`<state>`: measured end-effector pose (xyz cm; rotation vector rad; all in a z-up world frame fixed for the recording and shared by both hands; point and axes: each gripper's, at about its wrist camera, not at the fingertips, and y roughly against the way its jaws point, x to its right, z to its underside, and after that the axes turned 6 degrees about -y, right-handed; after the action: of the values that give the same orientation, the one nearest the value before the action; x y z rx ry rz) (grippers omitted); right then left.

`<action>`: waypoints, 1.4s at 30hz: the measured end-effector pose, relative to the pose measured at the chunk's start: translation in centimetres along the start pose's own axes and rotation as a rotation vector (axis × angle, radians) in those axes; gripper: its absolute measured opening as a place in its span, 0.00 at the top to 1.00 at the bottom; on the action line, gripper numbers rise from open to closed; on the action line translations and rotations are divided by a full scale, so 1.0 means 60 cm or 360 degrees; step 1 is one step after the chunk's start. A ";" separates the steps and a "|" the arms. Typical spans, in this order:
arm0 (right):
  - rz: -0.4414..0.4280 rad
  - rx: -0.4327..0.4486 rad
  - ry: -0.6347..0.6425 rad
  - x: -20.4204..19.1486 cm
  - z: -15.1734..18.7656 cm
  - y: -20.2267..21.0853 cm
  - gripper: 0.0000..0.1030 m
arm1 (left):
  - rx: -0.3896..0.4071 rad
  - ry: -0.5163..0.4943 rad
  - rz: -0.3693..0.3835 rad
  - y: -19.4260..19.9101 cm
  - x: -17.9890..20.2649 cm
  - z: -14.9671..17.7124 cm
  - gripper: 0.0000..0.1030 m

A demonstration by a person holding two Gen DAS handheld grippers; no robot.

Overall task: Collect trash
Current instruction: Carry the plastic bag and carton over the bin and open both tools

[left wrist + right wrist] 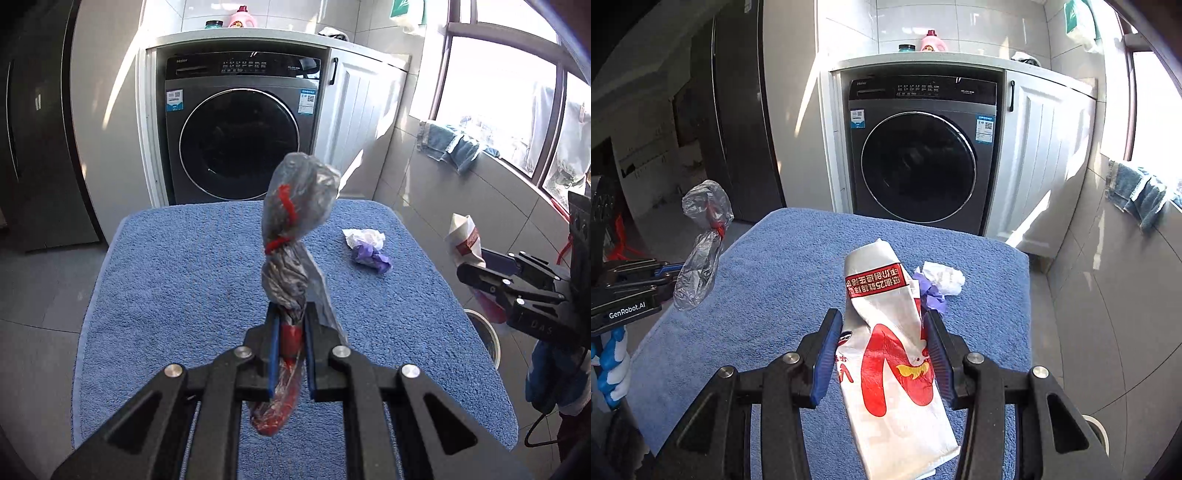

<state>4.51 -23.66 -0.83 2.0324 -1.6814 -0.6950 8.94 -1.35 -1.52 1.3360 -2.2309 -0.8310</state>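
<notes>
The left gripper (290,314) has its jaws clenched on a twisted grey bag (295,221) bound with red string, lifted above the towel-covered counter (184,277); something red shows inside its lower end. The right gripper (882,332) grasps a white and red paper bag (886,350) between its jaws, raised off the counter. A tissue wad (942,278) with a purple scrap lies on the towel, just beyond the paper bag.

"Haier" is showing on the washing machine (242,136) panel, top left. "GenRobot.AI" is reading white on the left gripper (670,271) body. The white-and-red paper bag (890,354) is carrying a red band of mirrored print — "25" legible.
</notes>
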 end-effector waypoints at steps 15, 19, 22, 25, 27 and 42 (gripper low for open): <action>0.0496 0.0033 -0.0606 0.387 0.147 0.157 0.58 | -0.0210 -0.0658 0.0504 -0.174 0.452 -0.079 0.90; 0.0589 -0.0040 -0.0738 0.464 0.206 0.140 0.58 | -0.0352 -0.0719 0.0622 -0.250 0.550 -0.068 0.89; 0.0625 -0.0103 -0.0842 0.519 0.243 0.116 0.58 | -0.0484 -0.0725 0.0704 -0.311 0.608 -0.055 0.89; 0.0635 -0.0150 -0.0953 0.563 0.275 0.092 0.57 | -0.0565 -0.0751 0.0767 -0.360 0.657 -0.043 0.89; 0.0637 -0.0180 -0.1017 0.587 0.289 0.074 0.57 | -0.0611 -0.0750 0.0811 -0.387 0.683 -0.037 0.89; 0.0848 -0.0264 -0.1146 0.628 0.350 0.084 0.50 | -0.0775 -0.0537 0.1022 -0.474 0.739 -0.022 0.60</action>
<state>-6.68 -61.58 -18.78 1.1741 -2.3118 -1.4005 7.82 -51.45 -17.84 0.2390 -2.2668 -1.2823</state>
